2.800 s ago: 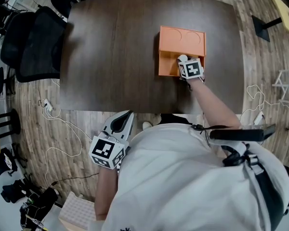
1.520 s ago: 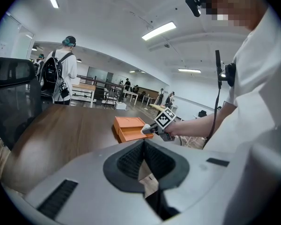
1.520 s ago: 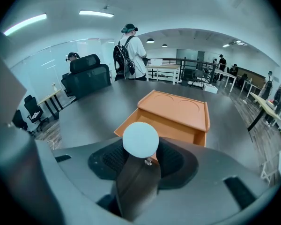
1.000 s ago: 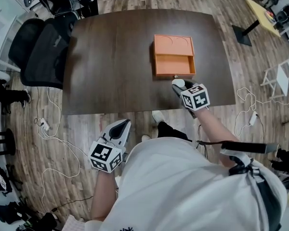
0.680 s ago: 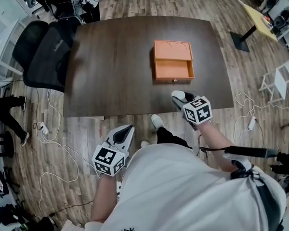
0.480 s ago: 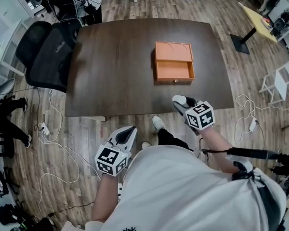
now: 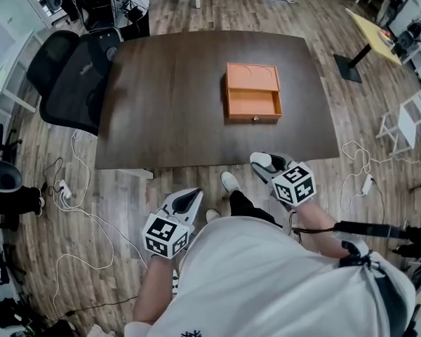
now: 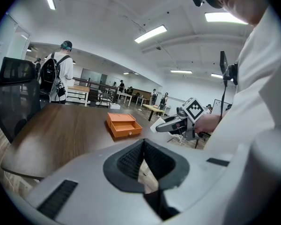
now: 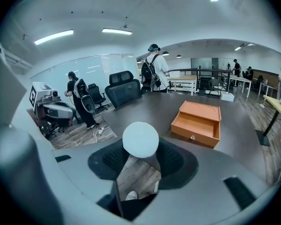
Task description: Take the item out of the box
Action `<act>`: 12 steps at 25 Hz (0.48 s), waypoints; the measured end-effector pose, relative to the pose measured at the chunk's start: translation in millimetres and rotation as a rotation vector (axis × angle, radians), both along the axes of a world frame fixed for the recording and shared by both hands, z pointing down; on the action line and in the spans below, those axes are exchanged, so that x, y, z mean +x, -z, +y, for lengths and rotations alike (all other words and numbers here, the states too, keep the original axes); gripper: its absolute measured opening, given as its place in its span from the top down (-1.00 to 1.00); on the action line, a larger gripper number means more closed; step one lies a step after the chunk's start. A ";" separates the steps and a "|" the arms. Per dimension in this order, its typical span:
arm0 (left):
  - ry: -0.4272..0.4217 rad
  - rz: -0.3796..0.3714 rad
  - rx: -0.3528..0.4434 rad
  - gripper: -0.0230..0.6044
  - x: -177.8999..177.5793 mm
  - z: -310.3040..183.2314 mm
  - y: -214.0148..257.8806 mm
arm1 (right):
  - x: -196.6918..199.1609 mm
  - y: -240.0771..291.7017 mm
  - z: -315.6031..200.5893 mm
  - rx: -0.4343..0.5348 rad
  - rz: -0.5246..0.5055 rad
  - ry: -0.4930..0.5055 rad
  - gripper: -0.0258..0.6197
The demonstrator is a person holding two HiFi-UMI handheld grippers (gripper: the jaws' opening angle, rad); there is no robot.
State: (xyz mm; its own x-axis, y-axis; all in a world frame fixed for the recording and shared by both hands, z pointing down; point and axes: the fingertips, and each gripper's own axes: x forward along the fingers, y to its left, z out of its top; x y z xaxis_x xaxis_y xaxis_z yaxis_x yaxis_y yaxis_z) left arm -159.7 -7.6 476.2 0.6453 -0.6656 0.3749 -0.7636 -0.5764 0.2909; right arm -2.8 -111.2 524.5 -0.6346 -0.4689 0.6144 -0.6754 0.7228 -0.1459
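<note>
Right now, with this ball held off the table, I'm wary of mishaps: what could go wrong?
The white ball sits at the tips of the right gripper's fingers, just off the table's near edge, above wooden floor; if the grip slips, it would likely drop and roll away.

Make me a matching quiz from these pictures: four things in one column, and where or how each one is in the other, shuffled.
1 white round item
2 orange box
3 left gripper
4 black chair

A jaws together, nothing between
B at the table's left side, head view
C in the right gripper's jaws
D on the table, drawer open

Pairs: 1-C, 2-D, 3-A, 4-B
</note>
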 end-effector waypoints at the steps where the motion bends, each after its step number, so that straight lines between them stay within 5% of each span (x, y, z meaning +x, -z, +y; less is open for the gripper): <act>1: -0.003 0.000 0.000 0.90 0.8 0.9 -1.6 | -1.0 -0.6 3.2 0.000 -0.003 0.004 0.38; 12: -0.020 -0.004 0.006 0.90 5.9 9.0 -2.4 | -9.0 9.2 22.6 0.026 -0.020 0.038 0.38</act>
State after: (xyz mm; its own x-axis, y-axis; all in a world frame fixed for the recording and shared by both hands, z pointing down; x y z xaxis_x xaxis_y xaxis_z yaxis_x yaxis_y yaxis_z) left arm -153.8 1.4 478.5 0.6569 -0.6552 0.3731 -0.7532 -0.5932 0.2842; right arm -11.8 -88.6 515.3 -0.6641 -0.4598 0.5895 -0.6447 0.7515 -0.1400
